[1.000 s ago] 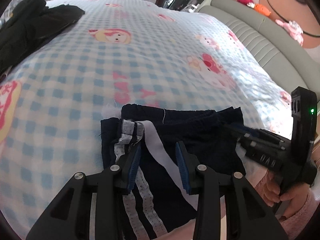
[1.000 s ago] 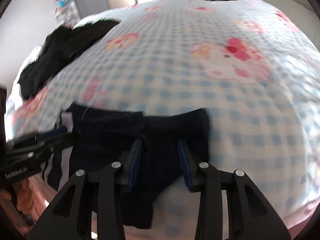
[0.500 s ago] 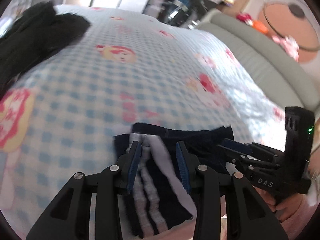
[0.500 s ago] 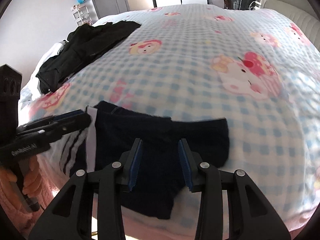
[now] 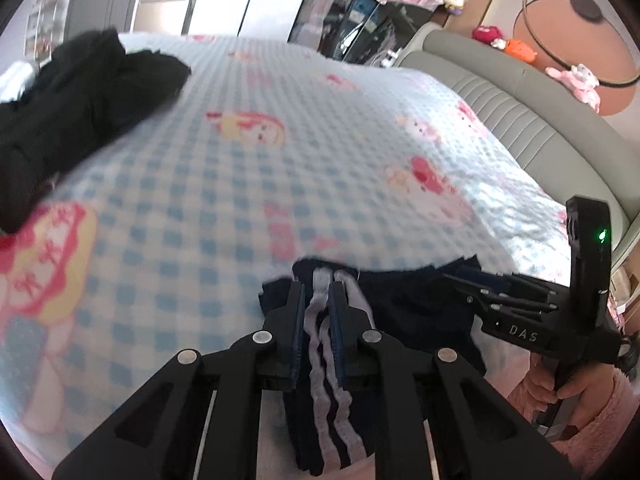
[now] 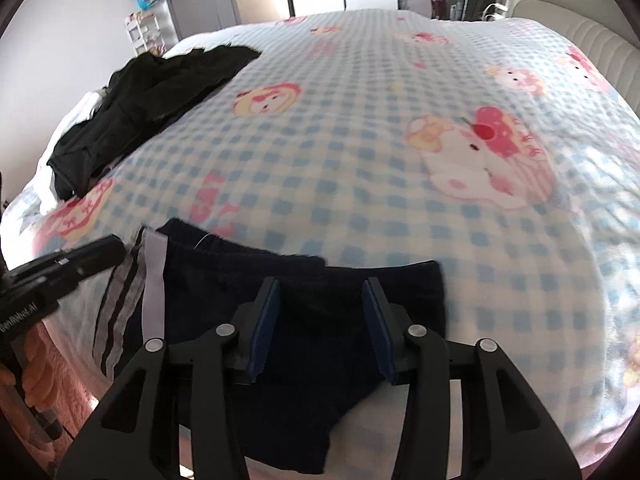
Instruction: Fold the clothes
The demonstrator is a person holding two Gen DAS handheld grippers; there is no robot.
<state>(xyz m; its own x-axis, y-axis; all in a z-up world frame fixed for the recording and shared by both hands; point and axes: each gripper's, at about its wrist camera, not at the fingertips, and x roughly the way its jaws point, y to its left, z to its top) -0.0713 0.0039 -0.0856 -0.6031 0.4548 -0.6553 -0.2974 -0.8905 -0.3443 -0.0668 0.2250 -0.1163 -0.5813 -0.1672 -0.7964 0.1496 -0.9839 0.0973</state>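
Dark navy shorts (image 6: 224,280) with white side stripes (image 5: 320,360) lie at the near edge of the bed and hang over it. My left gripper (image 5: 317,292) is closing its jaws, and the pads press on the striped side edge between them. In the right wrist view the left gripper (image 6: 80,258) sits at the shorts' left side. My right gripper (image 6: 322,292) stands open over the plain navy cloth, its pads apart and pinching nothing. The left wrist view shows the right gripper (image 5: 468,276) at the shorts' right end, held by a hand (image 5: 580,392) in a pink sleeve.
The bed carries a blue-checked sheet (image 6: 360,160) with pink cartoon prints. A pile of black clothes (image 6: 160,84) lies at the far left of it. A grey padded headboard (image 5: 520,120) runs along the right side. Cupboards and a door stand beyond the bed.
The left jaws have narrowed onto the striped edge of the shorts, and the left gripper has lifted a little with it. The right gripper has hardly moved and stays open.
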